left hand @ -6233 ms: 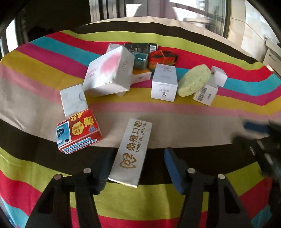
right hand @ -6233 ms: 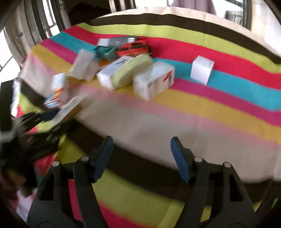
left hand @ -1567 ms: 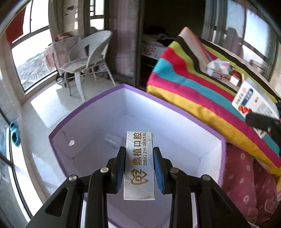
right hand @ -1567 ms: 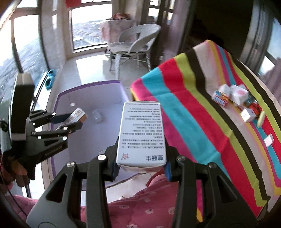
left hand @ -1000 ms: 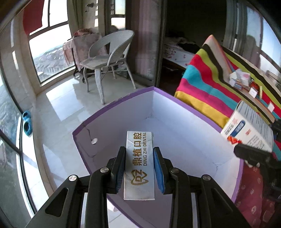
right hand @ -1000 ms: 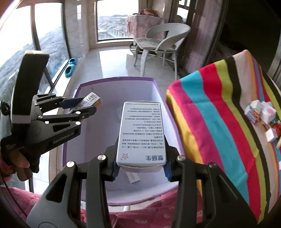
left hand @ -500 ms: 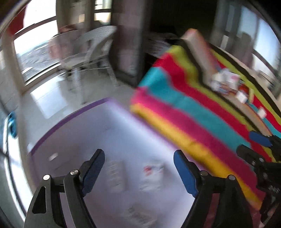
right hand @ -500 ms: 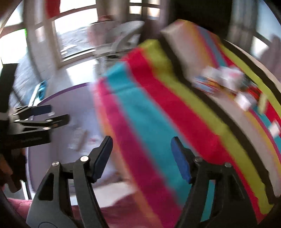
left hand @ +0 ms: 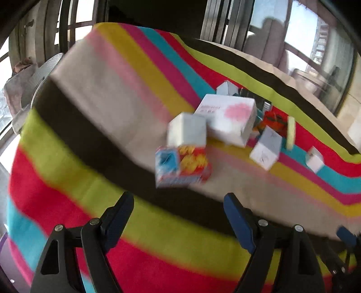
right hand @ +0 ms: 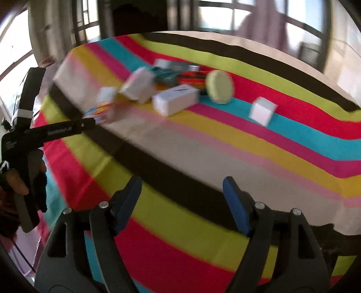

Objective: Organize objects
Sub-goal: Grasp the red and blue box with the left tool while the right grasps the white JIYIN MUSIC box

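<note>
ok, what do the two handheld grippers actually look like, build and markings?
Both match: black plastic frames with silver rivets and blue pads on the fingers. The left gripper and right gripper show this in their own views. Seen side-on in the right wrist view, the left gripper has white lettering, too blurred to read, and a black upright block with a pale band.

A striped cloth (left hand: 126,94) in bands of red, lime, black, beige, pink, yellow and teal covers the table and hangs over its near edge; tall windows (right hand: 216,13) with dark frames stand behind it; a pale wicker chair (left hand: 42,72) shows past the table's left corner.
</note>
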`<state>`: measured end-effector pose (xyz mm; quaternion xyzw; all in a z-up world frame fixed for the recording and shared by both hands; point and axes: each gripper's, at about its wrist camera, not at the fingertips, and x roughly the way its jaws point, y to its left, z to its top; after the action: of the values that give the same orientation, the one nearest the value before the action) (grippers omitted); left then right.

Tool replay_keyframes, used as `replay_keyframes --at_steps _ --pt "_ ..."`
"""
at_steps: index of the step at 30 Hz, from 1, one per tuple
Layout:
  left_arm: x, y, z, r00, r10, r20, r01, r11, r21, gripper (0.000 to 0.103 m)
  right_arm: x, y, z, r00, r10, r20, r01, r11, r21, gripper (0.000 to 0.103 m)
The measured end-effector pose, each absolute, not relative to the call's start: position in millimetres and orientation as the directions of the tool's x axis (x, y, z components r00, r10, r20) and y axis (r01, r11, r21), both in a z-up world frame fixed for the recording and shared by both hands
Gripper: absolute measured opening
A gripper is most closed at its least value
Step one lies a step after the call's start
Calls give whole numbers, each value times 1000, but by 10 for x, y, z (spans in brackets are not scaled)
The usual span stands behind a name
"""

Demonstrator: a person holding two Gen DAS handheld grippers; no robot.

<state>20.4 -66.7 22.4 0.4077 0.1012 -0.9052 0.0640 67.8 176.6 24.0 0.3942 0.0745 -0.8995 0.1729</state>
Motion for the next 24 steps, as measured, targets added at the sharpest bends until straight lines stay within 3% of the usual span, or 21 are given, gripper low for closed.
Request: replay_keyframes --at_steps 6,8,16,24 --pt "-272 -652 20 -582 -127 -803 293 -954 -61 82 175 2116 205 -642 -204 -739 290 -957 12 79" --pt "-217 -646 36 -605 -124 -787 280 -958 -63 59 -27 2241 186 -644 -182 -743 260 -966 12 81" --pt "-30 -679 33 -644 -60 -762 238 -963 -125 59 -1060 2569 -48 -599 -103 -794 146 -989 18 81" --pt "-183 -536 10 -631 -93 -771 233 -970 -73 59 -1523 2380 -182 -590 -89 -803 169 -986 -14 81"
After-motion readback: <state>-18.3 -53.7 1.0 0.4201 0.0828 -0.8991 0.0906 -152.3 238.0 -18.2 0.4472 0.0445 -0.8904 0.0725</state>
